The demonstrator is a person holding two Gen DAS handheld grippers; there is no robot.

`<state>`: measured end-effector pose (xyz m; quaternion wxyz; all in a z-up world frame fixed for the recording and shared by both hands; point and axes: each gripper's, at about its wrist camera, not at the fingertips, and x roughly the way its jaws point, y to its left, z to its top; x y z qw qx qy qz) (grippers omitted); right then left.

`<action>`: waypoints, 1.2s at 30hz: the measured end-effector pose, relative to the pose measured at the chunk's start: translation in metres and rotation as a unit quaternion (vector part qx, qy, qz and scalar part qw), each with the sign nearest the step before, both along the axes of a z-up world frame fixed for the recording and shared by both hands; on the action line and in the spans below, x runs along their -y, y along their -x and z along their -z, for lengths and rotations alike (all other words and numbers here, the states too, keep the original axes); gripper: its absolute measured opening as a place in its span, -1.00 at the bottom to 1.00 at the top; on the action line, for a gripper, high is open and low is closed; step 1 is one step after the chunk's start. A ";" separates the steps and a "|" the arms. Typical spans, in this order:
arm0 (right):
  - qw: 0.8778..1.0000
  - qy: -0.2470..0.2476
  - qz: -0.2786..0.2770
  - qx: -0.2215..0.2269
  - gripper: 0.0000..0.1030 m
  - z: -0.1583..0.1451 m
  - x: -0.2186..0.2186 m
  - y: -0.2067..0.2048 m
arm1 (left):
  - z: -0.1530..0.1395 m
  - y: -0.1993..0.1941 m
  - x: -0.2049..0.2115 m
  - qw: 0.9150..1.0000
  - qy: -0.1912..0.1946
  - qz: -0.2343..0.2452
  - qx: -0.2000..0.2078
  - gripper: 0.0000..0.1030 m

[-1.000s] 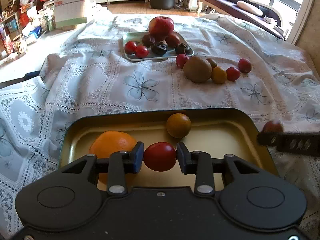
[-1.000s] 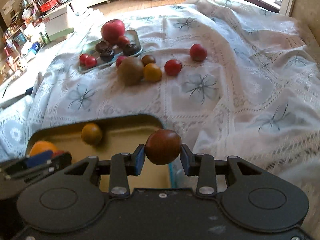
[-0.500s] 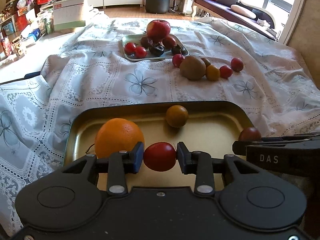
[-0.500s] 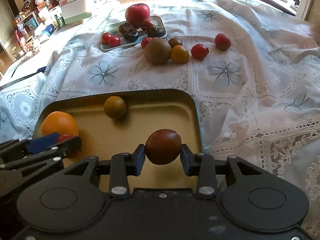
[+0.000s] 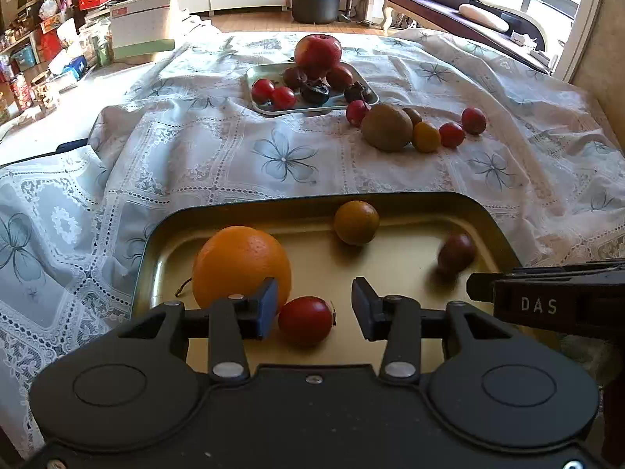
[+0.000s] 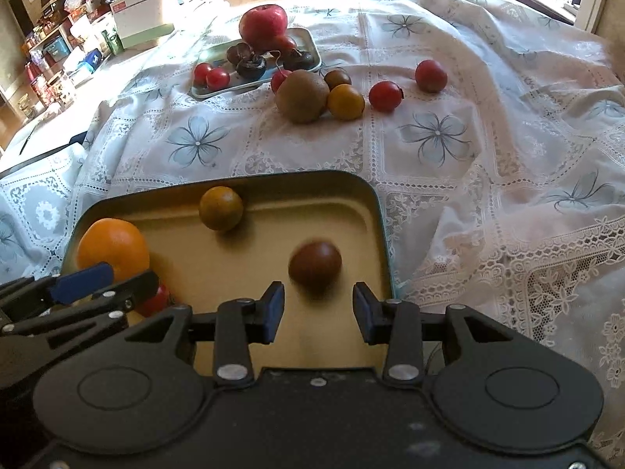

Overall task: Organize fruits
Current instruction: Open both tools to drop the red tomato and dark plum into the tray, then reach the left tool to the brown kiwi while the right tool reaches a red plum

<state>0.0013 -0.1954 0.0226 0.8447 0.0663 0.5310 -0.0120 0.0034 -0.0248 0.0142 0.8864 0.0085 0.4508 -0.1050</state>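
A gold tray (image 5: 394, 269) (image 6: 234, 265) lies at the near edge of the table. It holds a large orange (image 5: 240, 264) (image 6: 113, 248) and a small dull-orange fruit (image 5: 356, 222) (image 6: 220, 208). My left gripper (image 5: 314, 306) is open over the tray, with a red tomato (image 5: 305, 320) lying between its fingers. My right gripper (image 6: 316, 306) is open, and a dark red-brown tomato (image 6: 315, 264) (image 5: 455, 253) sits blurred in the tray just ahead of it.
A silver tray (image 5: 269, 107) (image 6: 203, 92) at the back holds an apple (image 5: 317, 51), cherry tomatoes and dark fruits. Loose on the lace cloth are a kiwi (image 5: 386, 127) (image 6: 301, 95), a small orange fruit (image 6: 345, 101) and red tomatoes (image 6: 384, 95).
Both grippers have opened. The red tomato and the dark tomato have dropped out of them into the gold tray.
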 end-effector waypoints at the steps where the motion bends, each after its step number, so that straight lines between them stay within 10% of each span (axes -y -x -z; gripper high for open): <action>1: 1.000 0.000 -0.001 -0.001 -0.20 0.000 0.000 0.000 | 0.000 -0.001 0.000 1.000 0.002 -0.001 -0.003 -0.01; 21: 0.999 -0.030 0.020 -0.037 -0.20 0.000 0.025 -0.020 | -0.014 -0.022 0.010 1.000 -0.006 0.023 -0.020 -0.01; 36: 0.993 -0.035 0.110 -0.013 -0.16 -0.025 0.107 -0.124 | -0.024 -0.125 0.046 0.998 -0.052 0.022 -0.008 0.00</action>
